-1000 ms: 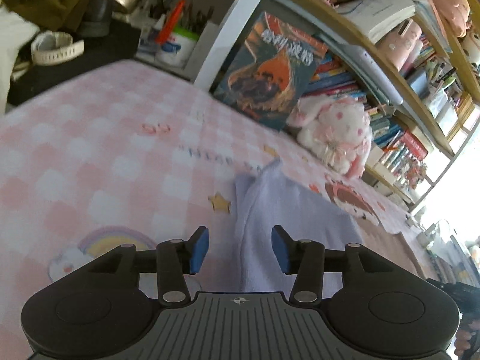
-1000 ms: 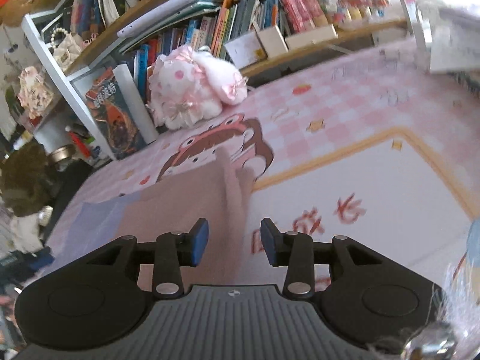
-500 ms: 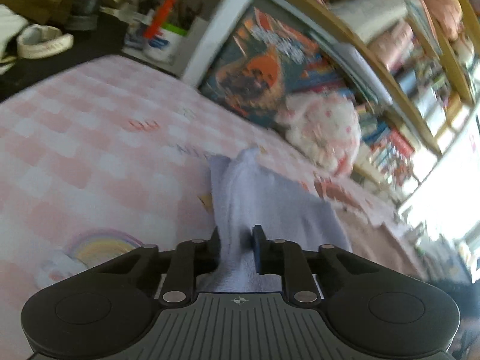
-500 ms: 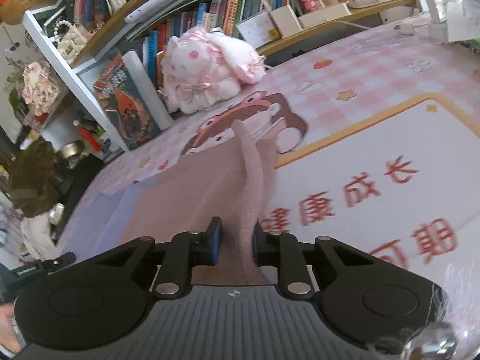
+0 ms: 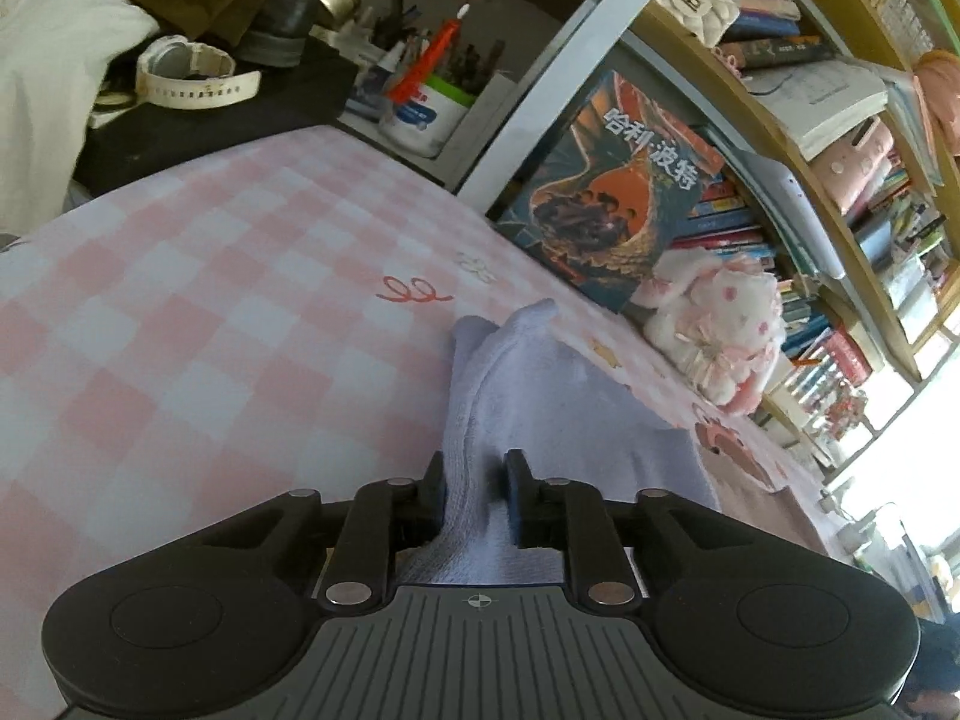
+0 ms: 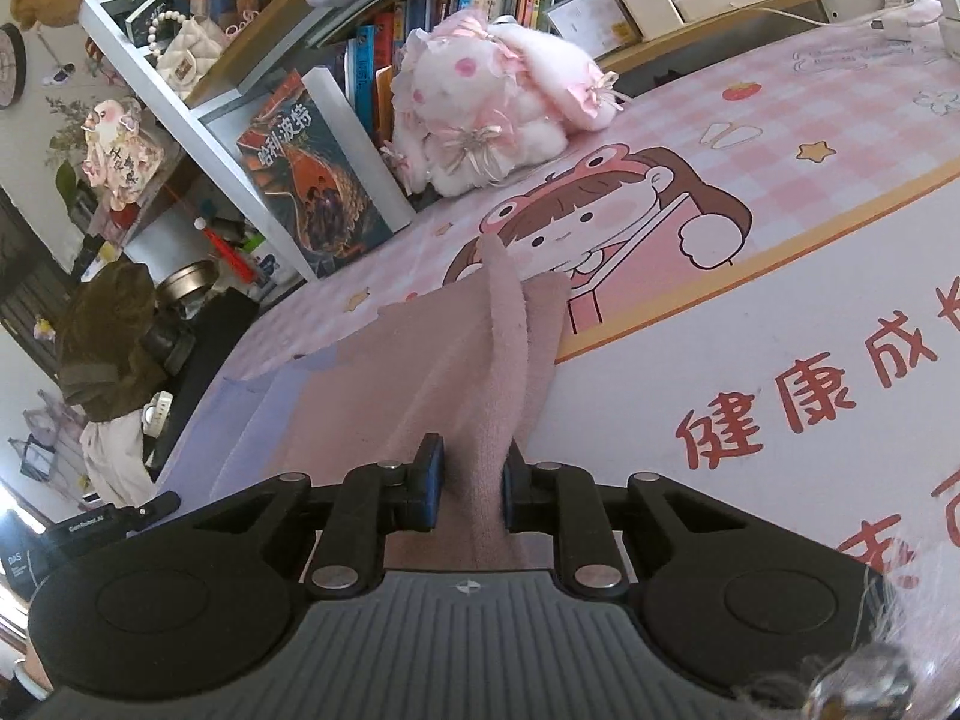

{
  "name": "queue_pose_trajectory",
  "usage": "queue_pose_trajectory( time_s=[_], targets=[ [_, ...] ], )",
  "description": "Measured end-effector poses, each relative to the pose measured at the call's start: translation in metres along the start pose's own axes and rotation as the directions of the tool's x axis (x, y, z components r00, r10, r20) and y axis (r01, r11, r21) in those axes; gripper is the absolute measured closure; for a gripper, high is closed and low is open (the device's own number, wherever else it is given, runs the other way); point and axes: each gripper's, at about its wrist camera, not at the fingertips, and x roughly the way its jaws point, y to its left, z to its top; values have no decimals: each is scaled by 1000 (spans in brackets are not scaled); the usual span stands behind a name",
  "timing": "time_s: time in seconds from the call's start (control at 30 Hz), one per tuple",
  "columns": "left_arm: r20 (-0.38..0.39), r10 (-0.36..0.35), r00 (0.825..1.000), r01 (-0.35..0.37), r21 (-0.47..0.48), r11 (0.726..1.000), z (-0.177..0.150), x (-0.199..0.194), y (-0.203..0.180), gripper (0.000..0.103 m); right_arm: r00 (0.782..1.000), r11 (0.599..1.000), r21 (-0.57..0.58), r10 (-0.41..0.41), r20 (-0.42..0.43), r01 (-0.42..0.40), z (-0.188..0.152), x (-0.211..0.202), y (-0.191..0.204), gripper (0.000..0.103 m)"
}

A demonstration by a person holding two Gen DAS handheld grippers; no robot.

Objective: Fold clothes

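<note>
Left claw (image 5: 474, 480) opening slightly yet pinching lavender cloth end (image 5: 510, 372) — right claw (image 6: 473, 474) clamped on pink end (image 6: 480, 360), table (image 5: 180, 312).

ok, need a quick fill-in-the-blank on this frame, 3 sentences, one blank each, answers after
1. The left gripper pinches the ______-coloured end of the cloth.
2. The right gripper pinches the cloth's ______-coloured end.
3. The plush toy sits on the checked mat against the ______.

Missing words: lavender; pink; bookshelf
</note>
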Motion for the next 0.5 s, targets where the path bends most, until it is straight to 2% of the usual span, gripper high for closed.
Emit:
queue_pose_trajectory(
  time_s=[0.13, 0.23, 0.37, 0.5],
  targets=[
    [6, 36, 999, -36, 19, 999, -4, -12, -10, 79, 1000, 999, -24, -23, 7, 24, -3, -2, 2, 75],
    [25, 50, 998, -52, 64, 997, -11, -28, -21, 71, 999, 997, -69, -39, 26, 41, -7, -10, 7, 67],
    [52, 77, 996, -81, 101, 992, -26, -53, -29, 66, 994, 985, -147, -74, 76, 84, -12, -26, 12, 62],
    [100, 101, 990, -114, 134, 984, -40, -82, -38, 46, 992, 976, -194, -86, 96, 104, -17, -36, 13, 62]
  ],
)
